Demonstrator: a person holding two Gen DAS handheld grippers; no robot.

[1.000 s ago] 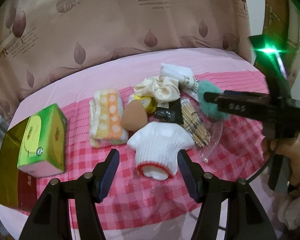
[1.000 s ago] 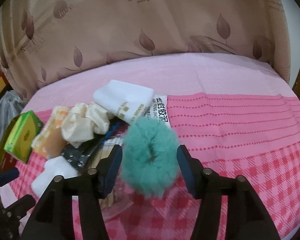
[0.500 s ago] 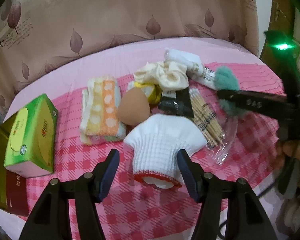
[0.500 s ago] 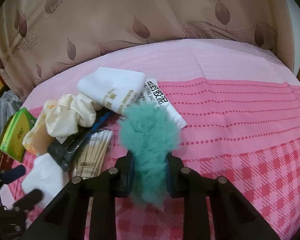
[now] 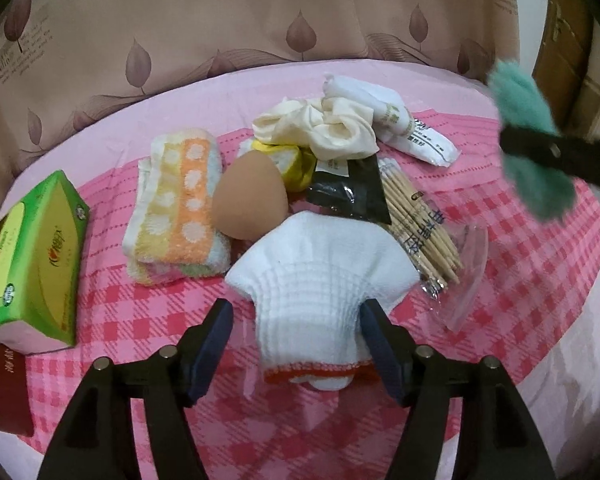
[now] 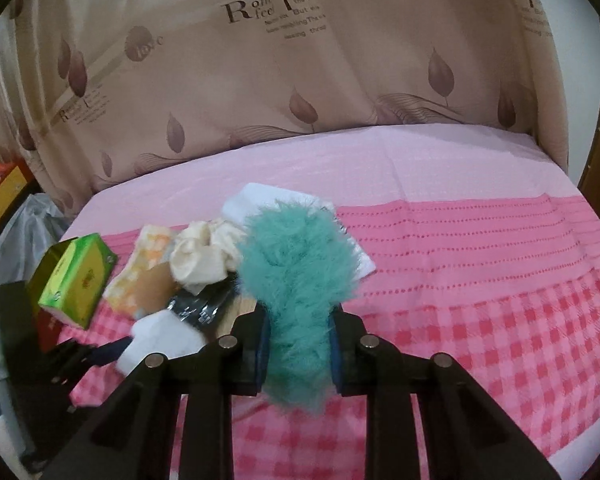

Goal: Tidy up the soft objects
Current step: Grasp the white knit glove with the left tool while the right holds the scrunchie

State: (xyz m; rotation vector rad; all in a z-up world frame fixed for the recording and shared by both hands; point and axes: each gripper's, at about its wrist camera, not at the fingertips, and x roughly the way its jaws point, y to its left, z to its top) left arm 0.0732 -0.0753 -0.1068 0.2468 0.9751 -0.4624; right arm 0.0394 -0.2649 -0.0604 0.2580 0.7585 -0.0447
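The right gripper (image 6: 298,346) is clamped tight on the teal fluffy scrunchie (image 6: 296,280), lifted clear of the pink checked cloth (image 6: 480,320). The left gripper (image 5: 296,340) stands wide open, jaws straddling the white glove (image 5: 316,300) lying on that cloth.

glove (image 5: 320,296) sits up front, sponge (image 5: 250,196) right behind it, towel (image 5: 176,208) to the left, tissue box (image 5: 32,256) further left, toothpicks (image 5: 420,224) on the right.
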